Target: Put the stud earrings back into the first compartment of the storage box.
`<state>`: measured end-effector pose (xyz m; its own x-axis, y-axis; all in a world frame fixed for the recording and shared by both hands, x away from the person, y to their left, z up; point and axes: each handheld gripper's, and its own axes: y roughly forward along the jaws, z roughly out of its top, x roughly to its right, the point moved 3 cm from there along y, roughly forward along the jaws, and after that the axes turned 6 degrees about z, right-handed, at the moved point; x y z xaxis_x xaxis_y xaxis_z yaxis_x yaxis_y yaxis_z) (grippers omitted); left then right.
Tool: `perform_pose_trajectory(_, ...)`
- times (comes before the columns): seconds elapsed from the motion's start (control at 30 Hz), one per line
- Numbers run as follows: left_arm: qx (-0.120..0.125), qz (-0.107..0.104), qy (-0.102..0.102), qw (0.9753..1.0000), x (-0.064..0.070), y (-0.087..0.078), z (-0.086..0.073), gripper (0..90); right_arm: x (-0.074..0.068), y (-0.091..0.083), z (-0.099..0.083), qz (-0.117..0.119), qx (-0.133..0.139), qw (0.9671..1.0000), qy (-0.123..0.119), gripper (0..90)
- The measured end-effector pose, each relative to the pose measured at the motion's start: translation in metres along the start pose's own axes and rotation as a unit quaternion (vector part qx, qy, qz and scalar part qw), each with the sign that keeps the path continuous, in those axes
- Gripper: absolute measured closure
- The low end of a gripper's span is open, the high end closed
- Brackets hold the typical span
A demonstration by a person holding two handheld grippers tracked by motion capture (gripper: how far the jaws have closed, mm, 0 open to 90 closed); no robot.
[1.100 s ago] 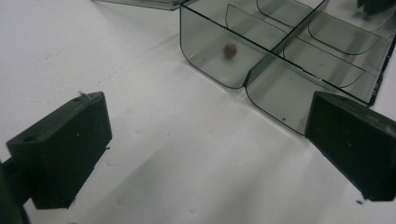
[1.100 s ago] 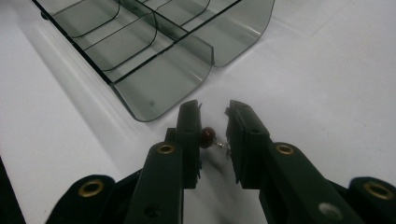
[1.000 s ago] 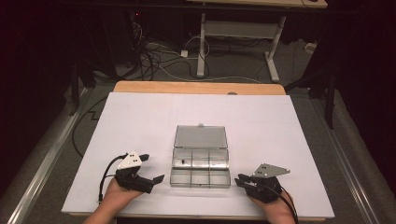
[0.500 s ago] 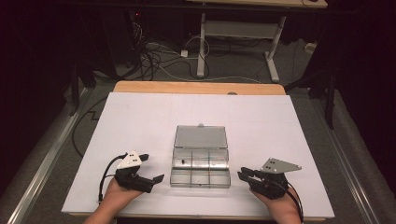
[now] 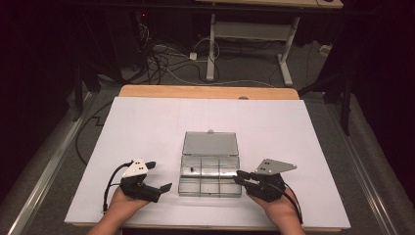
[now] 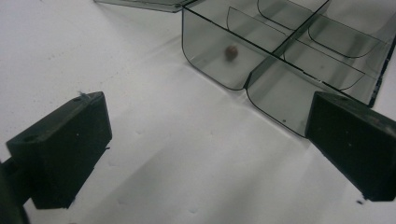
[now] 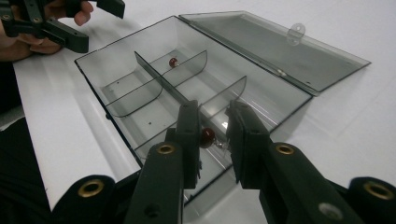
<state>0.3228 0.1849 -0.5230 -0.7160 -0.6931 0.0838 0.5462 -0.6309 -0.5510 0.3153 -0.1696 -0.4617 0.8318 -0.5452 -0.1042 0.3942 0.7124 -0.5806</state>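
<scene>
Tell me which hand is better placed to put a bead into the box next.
The right. Its claw has a red bead between its tips, over the near end of the open box. The left claw is wide open beside the box.

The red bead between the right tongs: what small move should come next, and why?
Probably ease the right tongs shut on the red bead. It sits between their jaws over the nearest compartment of the clear compartment box, but the jaws stand a little wider than it, with a gap on one side, so it does not look gripped. Whether it rests on the floor is unclear.
</scene>
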Motion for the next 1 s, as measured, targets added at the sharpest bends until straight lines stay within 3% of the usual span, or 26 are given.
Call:
perform_pose_trajectory(0.33,0.000,-0.001,0.004,1.0000,0.001,0.000,0.000,0.0,-0.007,0.027,0.016,0.022,-0.012,0.9996,-0.009,75.2)
perform_pose_trajectory(1.0,0.001,-0.002,0.008,1.0000,0.001,0.000,0.000,0.0,-0.022,0.065,0.055,0.043,-0.029,0.9978,-0.042,75.1)
